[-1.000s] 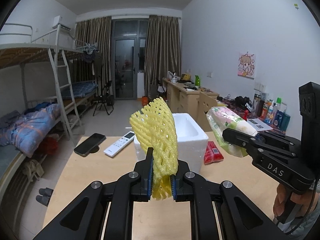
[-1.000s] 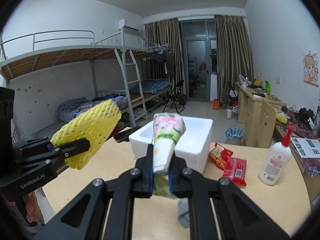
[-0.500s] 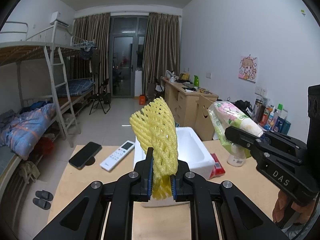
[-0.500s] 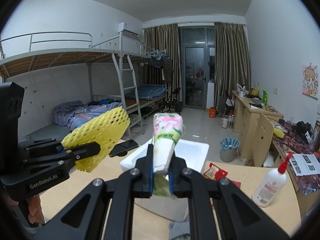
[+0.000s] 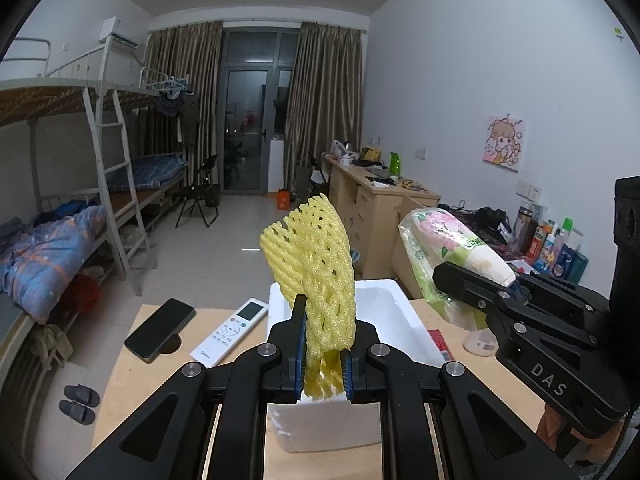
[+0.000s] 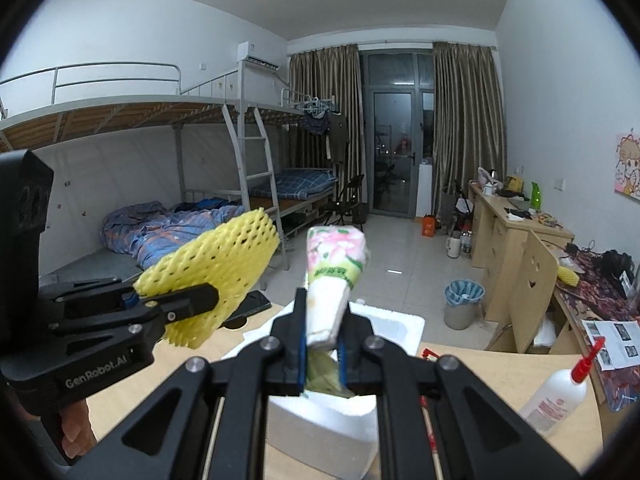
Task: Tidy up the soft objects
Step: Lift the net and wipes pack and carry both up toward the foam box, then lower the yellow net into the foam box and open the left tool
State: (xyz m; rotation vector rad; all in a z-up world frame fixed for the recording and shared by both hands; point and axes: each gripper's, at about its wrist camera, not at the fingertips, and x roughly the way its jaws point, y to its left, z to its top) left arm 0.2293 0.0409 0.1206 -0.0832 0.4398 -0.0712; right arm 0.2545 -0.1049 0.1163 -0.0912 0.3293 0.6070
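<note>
Left tongs [image 5: 322,364] pinching a yellow foam net sleeve [image 5: 316,276] by its lower end, pads pressed onto the mesh, sleeve standing upright and raised clear of the desk [image 5: 132,392]. Right tongs [image 6: 322,354] pinching a floral-printed tissue pack [image 6: 334,276] by its lower end, pack standing upright between the pads, wrapper crumpled below the grip. Both items held above a white foam box [image 5: 384,312], open at the top, resting on the desk; no contact visible between either item and the box. Seen from the left wrist: right tongs and tissue pack to the right of the sleeve, apart from it. Seen from the right wrist: left tongs and sleeve to the left, apart from the pack. Noted on the desk left of the box: black phone [image 5: 160,328] and white remote control [image 5: 230,338], lying side by side, remote nearer the box. Noted to the right of the box: red packet [image 5: 438,344] just beside its wall, and white bottle with red nozzle [image 6: 556,396] further right. Part of a hand [image 6: 74,428] visible on the left tongs' handle.
</note>
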